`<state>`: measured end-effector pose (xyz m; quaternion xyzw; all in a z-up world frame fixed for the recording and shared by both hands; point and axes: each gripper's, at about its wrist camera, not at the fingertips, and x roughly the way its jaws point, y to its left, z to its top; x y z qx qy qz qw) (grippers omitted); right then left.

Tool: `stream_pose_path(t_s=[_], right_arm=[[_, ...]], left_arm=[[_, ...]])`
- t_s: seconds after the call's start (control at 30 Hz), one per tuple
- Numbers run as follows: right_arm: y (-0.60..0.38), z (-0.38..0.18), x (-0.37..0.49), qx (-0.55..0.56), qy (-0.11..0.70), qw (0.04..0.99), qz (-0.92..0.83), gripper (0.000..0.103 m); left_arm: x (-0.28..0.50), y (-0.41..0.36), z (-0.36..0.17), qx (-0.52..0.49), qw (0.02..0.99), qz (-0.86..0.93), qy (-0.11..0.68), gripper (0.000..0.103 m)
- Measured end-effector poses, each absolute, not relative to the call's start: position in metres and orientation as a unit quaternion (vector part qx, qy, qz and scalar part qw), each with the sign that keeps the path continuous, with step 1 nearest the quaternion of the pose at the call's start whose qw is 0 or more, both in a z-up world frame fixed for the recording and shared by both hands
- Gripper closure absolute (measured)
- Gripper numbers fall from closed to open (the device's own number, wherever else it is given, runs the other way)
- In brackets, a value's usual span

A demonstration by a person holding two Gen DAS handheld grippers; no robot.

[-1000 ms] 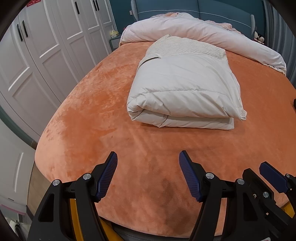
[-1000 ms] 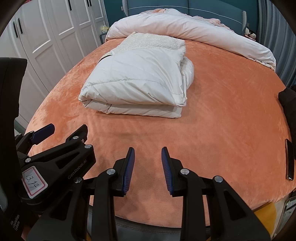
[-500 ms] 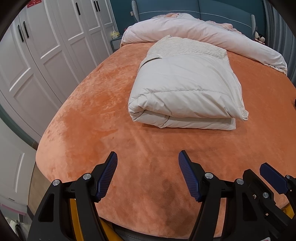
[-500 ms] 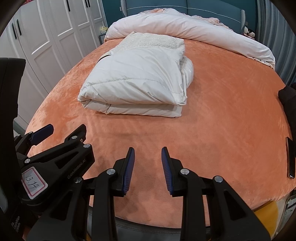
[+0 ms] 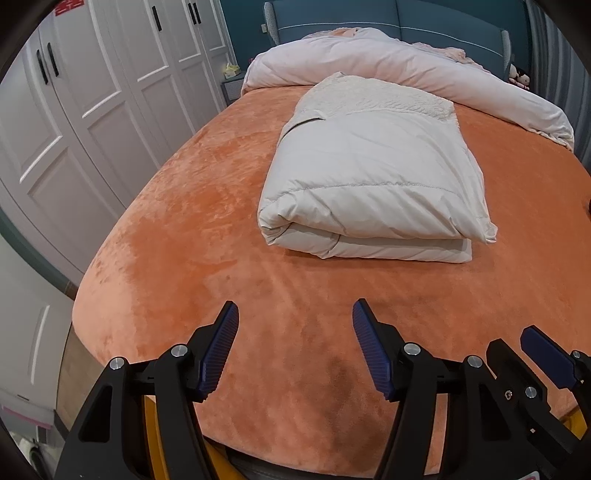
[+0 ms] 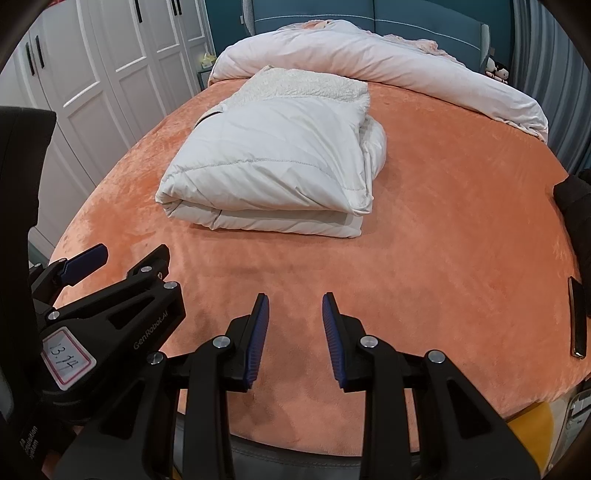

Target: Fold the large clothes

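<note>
Left wrist view. Your left gripper (image 5: 294,347) hovers over the near edge of the bed's orange plush cover (image 5: 192,229); its blue ribbed pads (image 5: 218,350) stand apart and are closing, with only bare cover between them. The task's thing, a folded off-white padded coat with a fleecy lining (image 5: 373,177), lies on the cover well beyond the fingertips and slightly right of their centre line, its rolled fold facing you. It touches neither pad. Behind it a pale pink rumpled duvet (image 5: 406,70) runs across the head of the bed, below a teal upholstered headboard (image 5: 406,16). White panelled wardrobe doors (image 5: 92,96) fill the left side. At lower right you see part of your right gripper (image 5: 546,356), beside the left one.

Right wrist view. Your right gripper (image 6: 295,332) also hangs above the near edge of the orange cover (image 6: 443,229). Its pads (image 6: 257,339) are released, a narrow gap between them, and nothing sits in that gap. The folded coat (image 6: 273,166) lies well ahead of the fingertips and to their left, apart from both. A dark slim phone-like slab (image 6: 578,317) rests at the right edge of the cover, and a black cloth item (image 6: 576,199) lies above it. Your left gripper (image 6: 110,264) enters from the lower left, carrying a white label with pink border (image 6: 68,358).
</note>
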<state>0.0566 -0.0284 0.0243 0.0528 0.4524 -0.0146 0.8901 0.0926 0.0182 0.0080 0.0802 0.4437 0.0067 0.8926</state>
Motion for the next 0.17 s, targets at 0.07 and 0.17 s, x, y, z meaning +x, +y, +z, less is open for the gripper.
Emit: stream_pose_path(t_s=[0.07,0.17], right_arm=[[-0.0274,0.0246,0.0571,0.052,0.451,0.891,-0.016,0.074],[-0.0238,0.0252,0.0565,0.052,0.449,0.892,-0.018,0.074]], left_arm=[[0.0920,0.0186,0.0092,0.081,0.894,0.008,0.441,0.041],[0.0920,0.0190,0.0105,0.081,0.895,0.007,0.439,0.041]])
